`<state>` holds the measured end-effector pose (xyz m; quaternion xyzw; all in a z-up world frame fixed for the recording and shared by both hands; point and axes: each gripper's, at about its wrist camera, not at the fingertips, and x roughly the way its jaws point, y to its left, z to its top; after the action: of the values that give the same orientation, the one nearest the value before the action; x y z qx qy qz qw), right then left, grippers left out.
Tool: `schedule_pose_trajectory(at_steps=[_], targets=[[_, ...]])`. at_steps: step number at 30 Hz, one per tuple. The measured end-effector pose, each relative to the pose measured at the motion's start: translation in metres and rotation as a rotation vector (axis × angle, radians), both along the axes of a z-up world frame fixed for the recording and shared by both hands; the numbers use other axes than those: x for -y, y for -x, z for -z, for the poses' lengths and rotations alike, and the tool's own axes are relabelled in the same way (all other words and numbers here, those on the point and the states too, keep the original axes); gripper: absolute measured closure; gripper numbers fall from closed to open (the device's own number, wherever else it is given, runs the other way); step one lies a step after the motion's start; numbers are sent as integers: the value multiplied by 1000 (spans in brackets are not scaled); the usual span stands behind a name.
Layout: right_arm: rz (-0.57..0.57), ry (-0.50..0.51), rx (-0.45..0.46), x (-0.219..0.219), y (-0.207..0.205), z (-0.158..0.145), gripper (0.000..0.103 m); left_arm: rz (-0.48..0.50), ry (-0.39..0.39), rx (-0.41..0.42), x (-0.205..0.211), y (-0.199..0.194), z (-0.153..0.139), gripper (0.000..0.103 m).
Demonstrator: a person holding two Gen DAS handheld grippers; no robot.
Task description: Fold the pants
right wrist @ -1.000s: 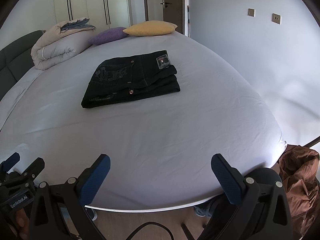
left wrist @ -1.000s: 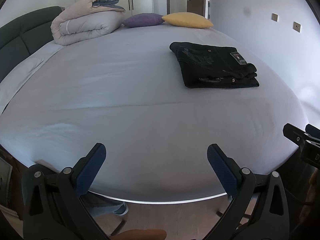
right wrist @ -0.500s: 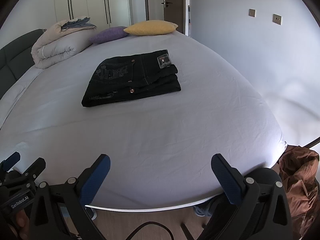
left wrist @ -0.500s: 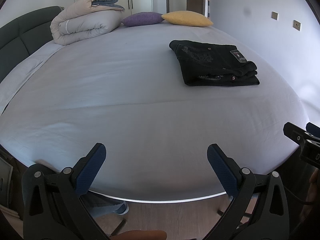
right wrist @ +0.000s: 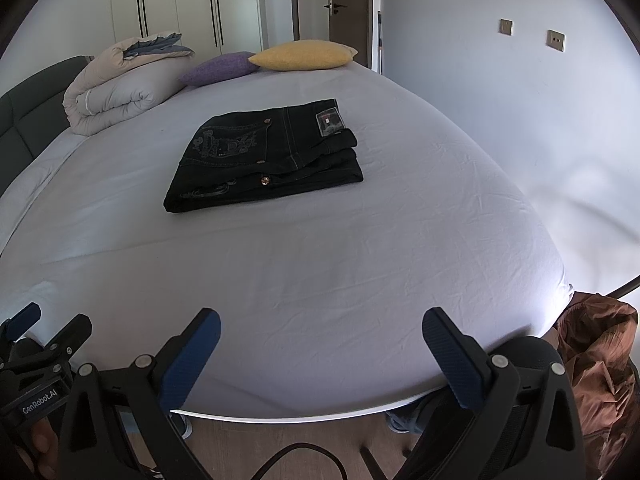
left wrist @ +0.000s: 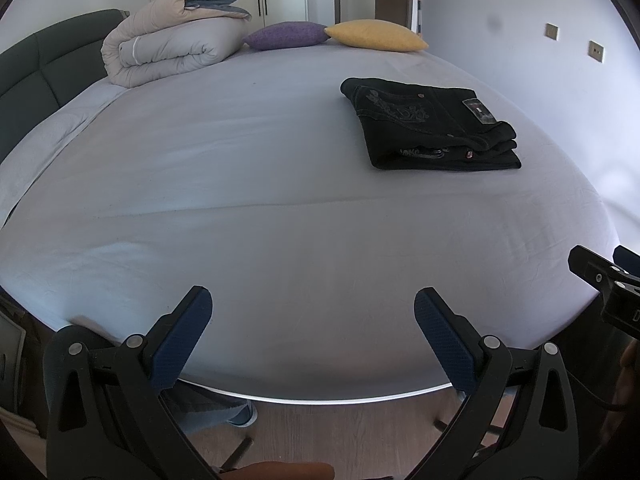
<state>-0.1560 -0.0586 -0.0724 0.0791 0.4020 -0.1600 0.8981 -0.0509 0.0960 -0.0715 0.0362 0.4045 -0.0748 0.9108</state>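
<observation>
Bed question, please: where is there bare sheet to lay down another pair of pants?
The broad strip of sheet between the folded pants and the near edge is bare, as is the stretch left of the pants toward the headboard. The far end is crowded: duvet, purple pillow, yellow pillow.

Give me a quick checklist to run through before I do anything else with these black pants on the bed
1. Pants folded into a compact stack: ok, layers sit on one another, label patch on top.
2. Pants fully on the bed, away from its edge: ok.
3. Left gripper open and holding nothing: ok.
4. Right gripper open and holding nothing: ok.
5. Space around the stack free: ok; rolled duvet, purple pillow and yellow pillow lie apart at the far end.
6. Underside layers lying smooth: cannot tell, hidden beneath the stack.
</observation>
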Motion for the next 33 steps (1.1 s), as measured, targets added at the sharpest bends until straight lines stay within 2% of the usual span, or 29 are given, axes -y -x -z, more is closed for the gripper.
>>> schedule_pose_trajectory(at_steps=[33], targets=[[-2, 2, -2, 0, 0, 0, 0, -2, 0, -1, -2, 0, 1, 0]])
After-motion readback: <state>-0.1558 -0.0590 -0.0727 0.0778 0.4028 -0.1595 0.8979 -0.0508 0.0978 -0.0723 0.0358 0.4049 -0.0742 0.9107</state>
